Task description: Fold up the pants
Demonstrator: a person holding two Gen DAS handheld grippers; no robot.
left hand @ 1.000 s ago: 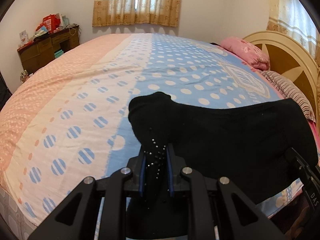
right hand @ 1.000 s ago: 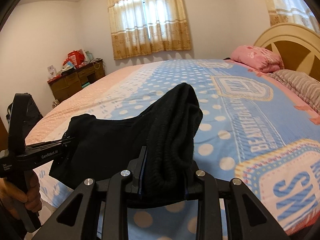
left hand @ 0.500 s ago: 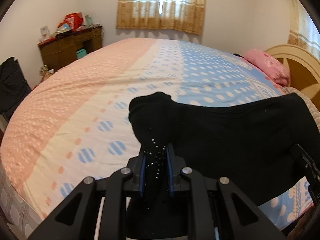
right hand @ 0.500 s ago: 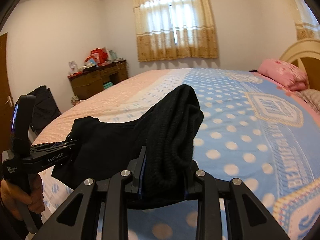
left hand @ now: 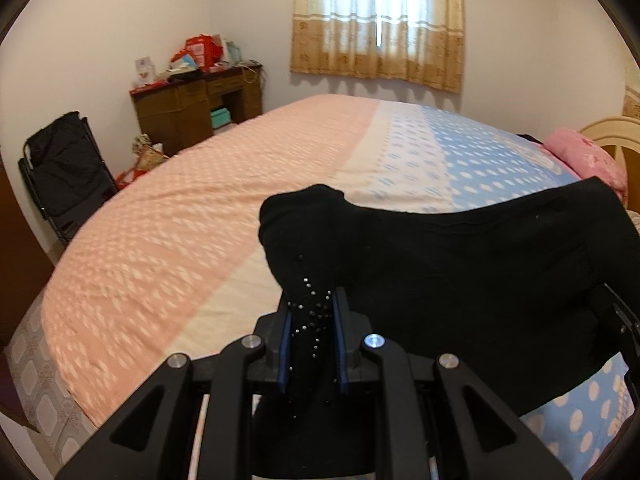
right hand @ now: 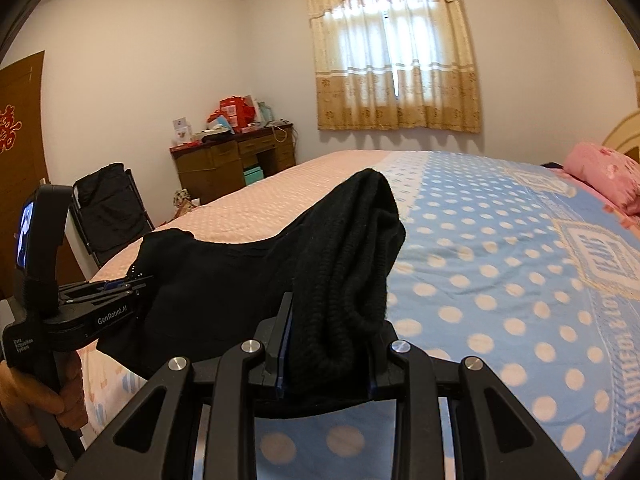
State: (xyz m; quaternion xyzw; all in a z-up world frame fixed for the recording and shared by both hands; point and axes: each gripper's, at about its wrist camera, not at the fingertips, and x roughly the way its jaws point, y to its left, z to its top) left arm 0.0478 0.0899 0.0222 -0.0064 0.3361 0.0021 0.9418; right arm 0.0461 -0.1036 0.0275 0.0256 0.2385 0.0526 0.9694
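Note:
The black pants (left hand: 460, 264) hang stretched in the air between my two grippers, above the bed (left hand: 200, 232). My left gripper (left hand: 311, 320) is shut on one end, where small shiny studs dot the cloth. My right gripper (right hand: 326, 336) is shut on the other end, a thick bunch of ribbed black cloth (right hand: 352, 248). In the right wrist view the left gripper (right hand: 120, 284) shows at the far left, held in a hand, with the pants (right hand: 224, 280) spanning between. The lower part of the pants is hidden behind the grippers.
The bed has a pink, cream and blue dotted cover (right hand: 500, 280). A pink pillow (right hand: 604, 172) and headboard lie at the right. A wooden desk (right hand: 236, 164) with clutter and a black folding chair (right hand: 108, 212) stand by the far wall. A curtained window (right hand: 396, 60) is behind.
Both grippers have swung to the left with the pants held between them; the desk and chair have come further into view. The grips have not changed.

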